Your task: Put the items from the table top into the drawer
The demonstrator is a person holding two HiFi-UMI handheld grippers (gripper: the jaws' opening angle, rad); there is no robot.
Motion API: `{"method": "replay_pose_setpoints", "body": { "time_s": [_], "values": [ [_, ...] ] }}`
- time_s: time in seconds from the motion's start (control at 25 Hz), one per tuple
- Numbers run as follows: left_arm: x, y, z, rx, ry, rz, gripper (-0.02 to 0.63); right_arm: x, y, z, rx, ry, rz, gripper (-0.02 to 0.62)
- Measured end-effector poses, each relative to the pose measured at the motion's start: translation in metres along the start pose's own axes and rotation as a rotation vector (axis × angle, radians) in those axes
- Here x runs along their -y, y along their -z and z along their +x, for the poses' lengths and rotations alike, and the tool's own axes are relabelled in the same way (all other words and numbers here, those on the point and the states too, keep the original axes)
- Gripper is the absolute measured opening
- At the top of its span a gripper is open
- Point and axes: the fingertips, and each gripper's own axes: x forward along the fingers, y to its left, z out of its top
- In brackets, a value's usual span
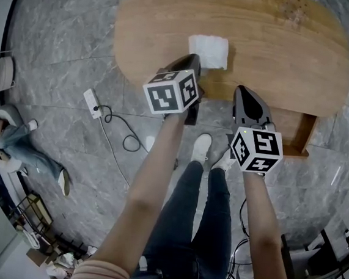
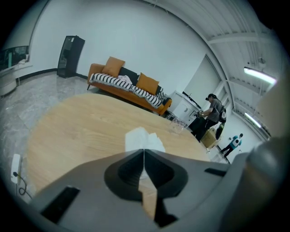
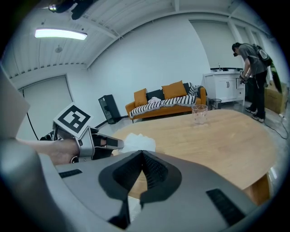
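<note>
A crumpled white tissue (image 1: pixel 208 51) lies on the oval wooden table (image 1: pixel 263 46) near its front edge. My left gripper (image 1: pixel 193 59) is shut and empty, its tips just short of the tissue (image 2: pixel 143 139). My right gripper (image 1: pixel 243 90) is also shut and empty, at the table's front edge to the right of the tissue (image 3: pixel 138 142); it sees the left gripper (image 3: pixel 108 143) beside it. A clear glass (image 3: pixel 199 113) stands far across the table. A wooden drawer (image 1: pixel 300 133) stands open under the table's right side.
A power strip (image 1: pixel 92 103) with a cable lies on the grey marble floor to the left. A person sits on the floor (image 1: pixel 14 142) at far left. An orange sofa (image 2: pixel 127 84) and a standing person (image 3: pixel 251 63) are beyond the table.
</note>
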Motion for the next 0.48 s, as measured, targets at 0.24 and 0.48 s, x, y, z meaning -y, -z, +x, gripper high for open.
{"method": "replay_pose_setpoints", "body": {
  "time_s": [0.24, 0.48],
  "values": [
    [0.019, 0.001, -0.032, 0.041, 0.052, -0.07, 0.017, 0.001, -0.01, -0.019, 0.02, 0.027, -0.005, 0.009],
    [0.048, 0.011, -0.061, 0.054, 0.119, -0.124, 0.017, 0.007, -0.013, -0.049, 0.03, 0.07, -0.003, 0.009]
  ]
}}
